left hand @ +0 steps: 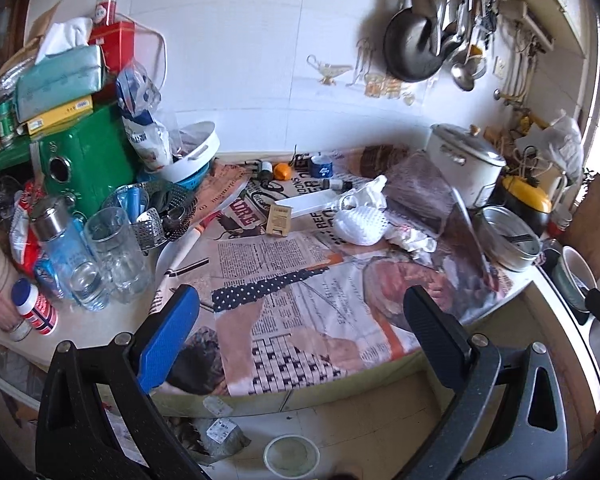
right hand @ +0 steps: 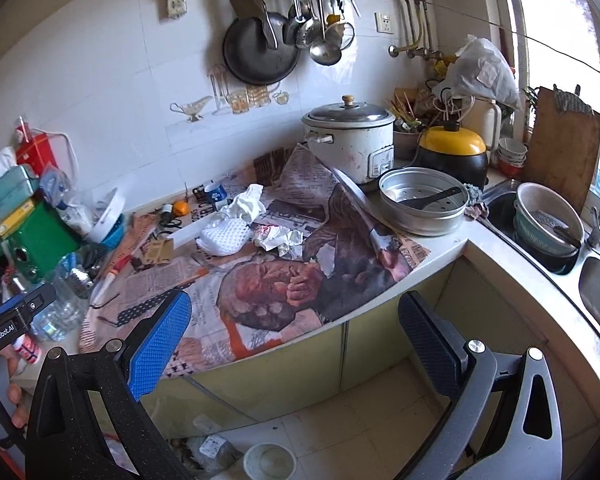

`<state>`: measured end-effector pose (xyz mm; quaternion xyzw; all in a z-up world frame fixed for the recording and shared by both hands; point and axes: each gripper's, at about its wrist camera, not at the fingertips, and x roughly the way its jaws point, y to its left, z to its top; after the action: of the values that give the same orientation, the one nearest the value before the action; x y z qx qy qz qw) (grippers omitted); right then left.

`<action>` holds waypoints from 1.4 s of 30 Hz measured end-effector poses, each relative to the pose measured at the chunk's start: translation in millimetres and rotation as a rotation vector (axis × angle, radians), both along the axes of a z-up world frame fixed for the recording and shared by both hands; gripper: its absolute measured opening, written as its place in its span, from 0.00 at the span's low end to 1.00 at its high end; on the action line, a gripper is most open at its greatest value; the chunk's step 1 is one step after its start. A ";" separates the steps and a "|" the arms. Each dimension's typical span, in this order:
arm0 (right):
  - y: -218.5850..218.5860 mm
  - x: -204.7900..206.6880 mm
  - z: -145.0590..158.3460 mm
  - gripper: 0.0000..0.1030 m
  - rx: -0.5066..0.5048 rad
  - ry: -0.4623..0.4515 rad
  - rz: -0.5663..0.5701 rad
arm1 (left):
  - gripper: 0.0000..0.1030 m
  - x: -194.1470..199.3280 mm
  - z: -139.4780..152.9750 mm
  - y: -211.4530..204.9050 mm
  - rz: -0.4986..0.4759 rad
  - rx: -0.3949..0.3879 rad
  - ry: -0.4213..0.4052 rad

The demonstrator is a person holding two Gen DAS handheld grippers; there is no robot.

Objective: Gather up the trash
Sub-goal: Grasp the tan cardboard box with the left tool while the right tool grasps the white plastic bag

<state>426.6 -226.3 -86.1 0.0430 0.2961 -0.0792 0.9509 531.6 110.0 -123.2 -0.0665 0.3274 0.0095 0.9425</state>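
A counter (left hand: 112, 316) is covered with newspaper (left hand: 300, 280). On it lie a crumpled white tissue (left hand: 414, 240), a white foam net (left hand: 360, 222), a white crumpled bag (left hand: 370, 192), a small brown card box (left hand: 279, 220), an orange (left hand: 283, 171) and small bottles. The same trash shows in the right wrist view: tissue (right hand: 278, 240), foam net (right hand: 226, 236). My left gripper (left hand: 300, 312) is open and empty, held over the counter's front edge. My right gripper (right hand: 296, 320) is open and empty, in front of the counter edge.
Glasses (left hand: 116, 248), a bottle and a green appliance (left hand: 88, 164) crowd the left. A rice cooker (right hand: 350, 140), steamer pan (right hand: 422, 204) and yellow-lidded pot (right hand: 452, 152) stand at the right, with a sink (right hand: 540, 232) beyond. A white bowl (right hand: 269, 462) sits on the floor.
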 end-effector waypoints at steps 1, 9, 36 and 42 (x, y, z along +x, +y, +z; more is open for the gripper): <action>-1.2 10.8 -2.5 1.00 -0.008 0.005 0.000 | 1.00 10.9 -5.0 0.2 0.004 0.004 0.014; -26.8 121.1 -30.4 1.00 0.000 0.105 0.068 | 1.00 112.0 -40.3 -0.8 0.062 -0.007 0.112; -77.3 350.3 -170.8 0.79 0.287 0.541 0.336 | 0.56 305.6 -175.1 14.1 0.221 -0.006 0.378; -82.1 344.6 -162.2 0.45 0.356 0.520 0.384 | 0.39 300.2 -173.4 16.0 0.234 -0.023 0.367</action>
<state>771.3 -308.3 -248.2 0.1298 0.5397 0.1453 0.8190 831.8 125.9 -296.6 -0.1121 0.4838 0.1271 0.8586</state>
